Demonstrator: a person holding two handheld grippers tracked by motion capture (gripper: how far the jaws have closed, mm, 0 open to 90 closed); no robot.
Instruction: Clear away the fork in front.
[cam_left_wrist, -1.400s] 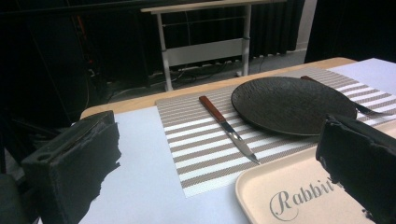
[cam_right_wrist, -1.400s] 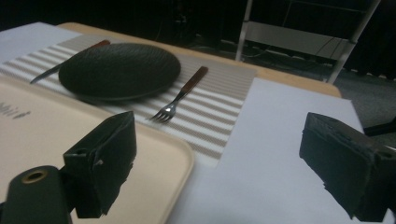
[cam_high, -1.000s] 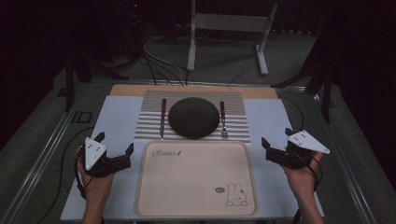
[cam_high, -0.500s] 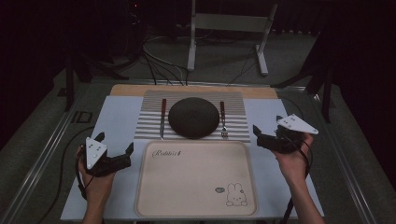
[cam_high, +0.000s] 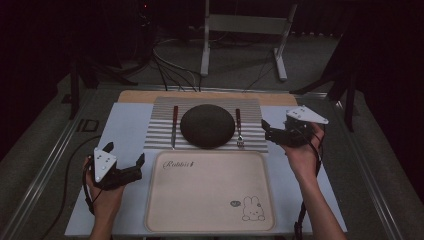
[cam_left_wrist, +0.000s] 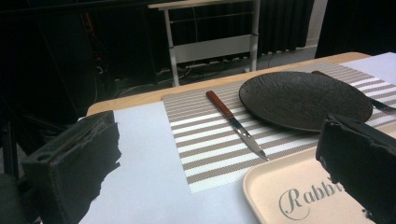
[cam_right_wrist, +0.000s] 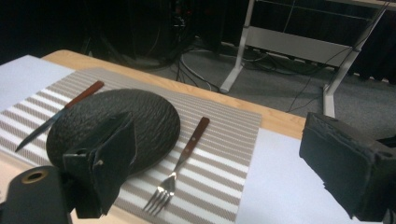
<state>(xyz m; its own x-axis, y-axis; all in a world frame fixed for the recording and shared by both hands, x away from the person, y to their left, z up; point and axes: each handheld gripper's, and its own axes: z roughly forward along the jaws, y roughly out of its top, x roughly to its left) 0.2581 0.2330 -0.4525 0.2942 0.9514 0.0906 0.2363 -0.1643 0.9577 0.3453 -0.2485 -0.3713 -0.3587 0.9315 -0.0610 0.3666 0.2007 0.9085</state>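
A dark round plate (cam_high: 207, 125) (cam_left_wrist: 303, 97) (cam_right_wrist: 116, 128) sits mid-way on a striped placemat (cam_high: 160, 135). To the plate's left lies a knife (cam_high: 174, 125) (cam_left_wrist: 236, 123) with a red-brown handle. A fork (cam_high: 239, 129) (cam_right_wrist: 182, 158) lies to its right. Nearer me is a beige tray (cam_high: 210, 192) with a rabbit drawing. My left gripper (cam_high: 125, 153) (cam_left_wrist: 219, 140) is open, left of the tray and low over the white mat. My right gripper (cam_high: 265, 131) (cam_right_wrist: 222, 135) is open, just right of the fork and pointing left at it. Neither holds anything.
A white mat (cam_high: 125, 130) covers the wooden table (cam_high: 140, 96). Beyond the table's far edge a metal stand (cam_high: 240, 25) and cables (cam_high: 170, 55) lie on the dark floor. A metal rail (cam_high: 45, 170) runs along the left side.
My right gripper has moved forward and left, from beside the tray's corner to just right of the fork. The left gripper has stayed put.
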